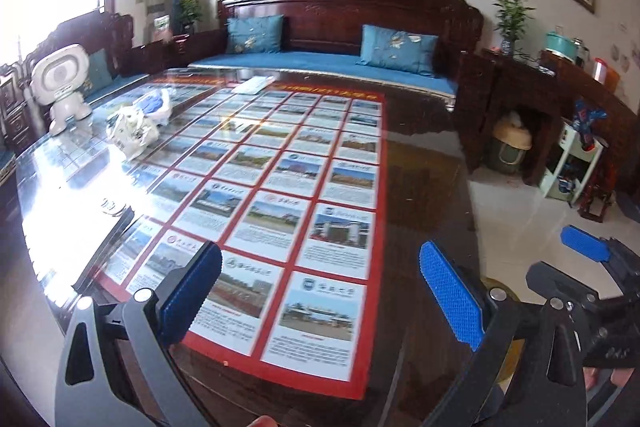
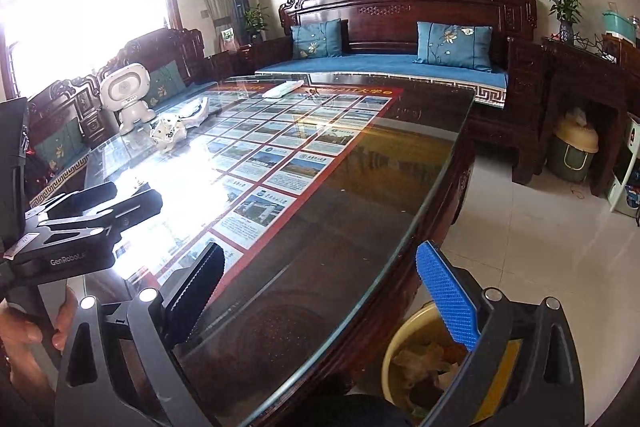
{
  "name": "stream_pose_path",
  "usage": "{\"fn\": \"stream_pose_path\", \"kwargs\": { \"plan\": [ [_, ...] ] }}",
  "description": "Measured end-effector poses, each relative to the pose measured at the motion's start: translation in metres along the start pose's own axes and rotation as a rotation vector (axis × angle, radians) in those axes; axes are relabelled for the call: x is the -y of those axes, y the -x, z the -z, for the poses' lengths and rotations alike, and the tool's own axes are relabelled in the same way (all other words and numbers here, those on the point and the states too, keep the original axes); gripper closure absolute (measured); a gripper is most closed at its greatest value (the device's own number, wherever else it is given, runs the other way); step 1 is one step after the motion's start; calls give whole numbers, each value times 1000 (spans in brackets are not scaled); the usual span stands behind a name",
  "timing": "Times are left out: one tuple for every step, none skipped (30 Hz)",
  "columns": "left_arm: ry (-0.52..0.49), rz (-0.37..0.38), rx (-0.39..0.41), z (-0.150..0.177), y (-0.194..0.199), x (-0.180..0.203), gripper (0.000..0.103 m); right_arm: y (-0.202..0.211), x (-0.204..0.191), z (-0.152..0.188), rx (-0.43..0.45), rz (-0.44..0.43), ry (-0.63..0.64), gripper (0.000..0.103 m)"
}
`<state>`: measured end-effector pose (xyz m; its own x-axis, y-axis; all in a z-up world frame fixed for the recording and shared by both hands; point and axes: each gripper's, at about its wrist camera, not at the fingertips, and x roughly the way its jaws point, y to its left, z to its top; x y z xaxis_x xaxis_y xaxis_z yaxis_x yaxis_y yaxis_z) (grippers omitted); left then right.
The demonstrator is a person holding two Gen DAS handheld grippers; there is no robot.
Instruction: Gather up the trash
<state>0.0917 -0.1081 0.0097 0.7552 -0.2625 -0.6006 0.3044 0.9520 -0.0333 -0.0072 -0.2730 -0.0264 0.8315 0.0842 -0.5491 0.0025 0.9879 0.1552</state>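
Note:
Two crumpled pieces of trash lie on the far left of the glass-topped table (image 1: 420,155): a white wad (image 1: 132,131) (image 2: 170,135) and, behind it, a blue-and-white wrapper (image 1: 156,105) (image 2: 196,113). My left gripper (image 1: 320,295) (image 2: 132,197) hovers open over the table's near end, nothing between its blue pads. My right gripper (image 2: 324,293) is open too and holds nothing. It hangs over the table's near right corner, with one of its fingers (image 1: 584,245) showing in the left wrist view. Below it on the floor stands a yellow basin (image 2: 394,339) with scraps inside.
A white robot toy (image 1: 60,83) (image 2: 128,95) stands by the trash. A flat white item (image 1: 256,85) (image 2: 282,89) lies at the far end. A poster of photo cards lies under the glass. Beyond are a blue-cushioned wooden sofa (image 2: 380,65) and a lidded bin (image 2: 576,151) on the tiled floor.

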Motion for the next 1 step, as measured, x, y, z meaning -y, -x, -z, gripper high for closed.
{"fn": "stream_pose_path", "kwargs": {
  "plan": [
    [10,-34,6,0,-5,-5,4,-9,-8,-1,0,16,1,9]
  ]
}}
